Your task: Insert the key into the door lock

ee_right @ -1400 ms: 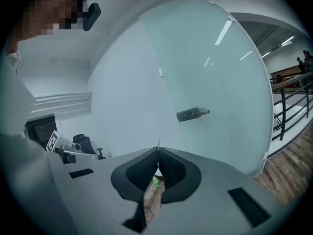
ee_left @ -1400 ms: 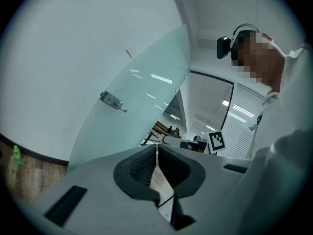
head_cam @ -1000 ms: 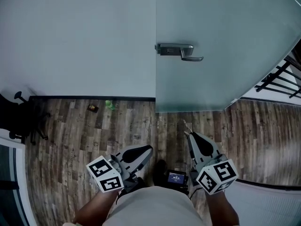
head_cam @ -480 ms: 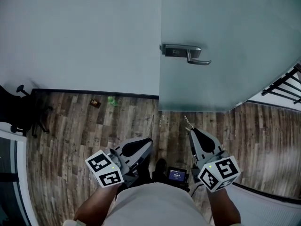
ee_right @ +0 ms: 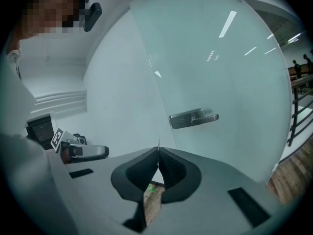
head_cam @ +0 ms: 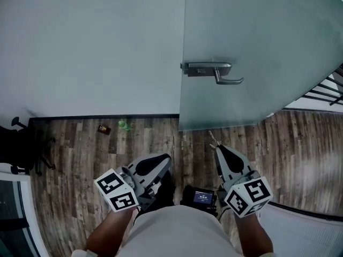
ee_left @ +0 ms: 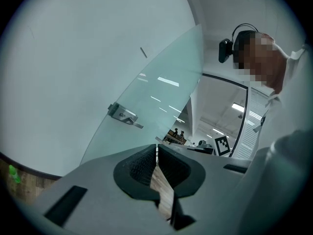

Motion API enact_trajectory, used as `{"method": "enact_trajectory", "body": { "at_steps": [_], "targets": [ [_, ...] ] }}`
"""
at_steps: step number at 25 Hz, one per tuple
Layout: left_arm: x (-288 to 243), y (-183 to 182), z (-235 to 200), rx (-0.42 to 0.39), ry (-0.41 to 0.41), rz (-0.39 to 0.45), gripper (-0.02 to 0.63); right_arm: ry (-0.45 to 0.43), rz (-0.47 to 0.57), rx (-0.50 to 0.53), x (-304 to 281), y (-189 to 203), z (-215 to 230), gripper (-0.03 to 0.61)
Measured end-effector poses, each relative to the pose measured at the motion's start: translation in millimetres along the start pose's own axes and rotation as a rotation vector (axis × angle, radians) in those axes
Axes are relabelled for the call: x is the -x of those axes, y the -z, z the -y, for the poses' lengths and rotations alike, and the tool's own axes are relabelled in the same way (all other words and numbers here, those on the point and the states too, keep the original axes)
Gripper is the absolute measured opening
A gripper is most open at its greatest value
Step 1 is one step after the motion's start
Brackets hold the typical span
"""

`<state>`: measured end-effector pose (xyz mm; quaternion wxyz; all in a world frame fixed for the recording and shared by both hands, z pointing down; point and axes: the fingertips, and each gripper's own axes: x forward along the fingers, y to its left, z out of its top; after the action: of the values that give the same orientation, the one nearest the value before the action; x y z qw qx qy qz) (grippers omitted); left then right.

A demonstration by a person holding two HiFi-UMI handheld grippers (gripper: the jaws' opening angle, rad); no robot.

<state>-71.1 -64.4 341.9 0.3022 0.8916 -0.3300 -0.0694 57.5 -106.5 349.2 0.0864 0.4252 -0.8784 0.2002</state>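
Observation:
The metal lock plate with its lever handle (head_cam: 209, 70) sits on the edge of a frosted glass door (head_cam: 257, 42); it also shows as the handle (ee_right: 193, 118) ahead in the right gripper view and the handle (ee_left: 124, 115) far off in the left gripper view. My right gripper (head_cam: 216, 150) is shut on a thin key (head_cam: 212, 138), whose blade (ee_right: 158, 144) pokes out past the pads toward the door. My left gripper (head_cam: 167, 158) is held low beside it, shut with nothing between its pads (ee_left: 146, 163). Both are well short of the door.
A white wall (head_cam: 91, 47) runs left of the door. On the wood floor by the skirting lie a small green thing (head_cam: 124, 125) and a dark bit (head_cam: 104, 128). A black office chair (head_cam: 21, 143) stands at left, a railing (head_cam: 327, 92) at right. A small screen (head_cam: 201, 197) hangs at my waist.
The door and its handle have come closer and sit lower in the head view. Both grippers travelled forward with me, still shut, the key still in the right one.

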Motion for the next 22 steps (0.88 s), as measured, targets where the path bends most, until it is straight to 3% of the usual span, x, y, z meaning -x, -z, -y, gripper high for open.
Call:
{"method": "enact_trajectory", "body": {
  "at_steps": [12, 22],
  "targets": [
    [-9.6, -33.8, -39.0, -0.007, 0.126, -0.059, 0.026, 0.118, 0.032, -0.012, -37.7, -18.8, -7.3, 0.014],
    [-25.4, -48.9, -54.0, -0.014, 0.099, -0.044, 0.026, 0.103, 0.033, -0.004, -55.1, -32.9, 7.8, 0.014]
  ]
}}
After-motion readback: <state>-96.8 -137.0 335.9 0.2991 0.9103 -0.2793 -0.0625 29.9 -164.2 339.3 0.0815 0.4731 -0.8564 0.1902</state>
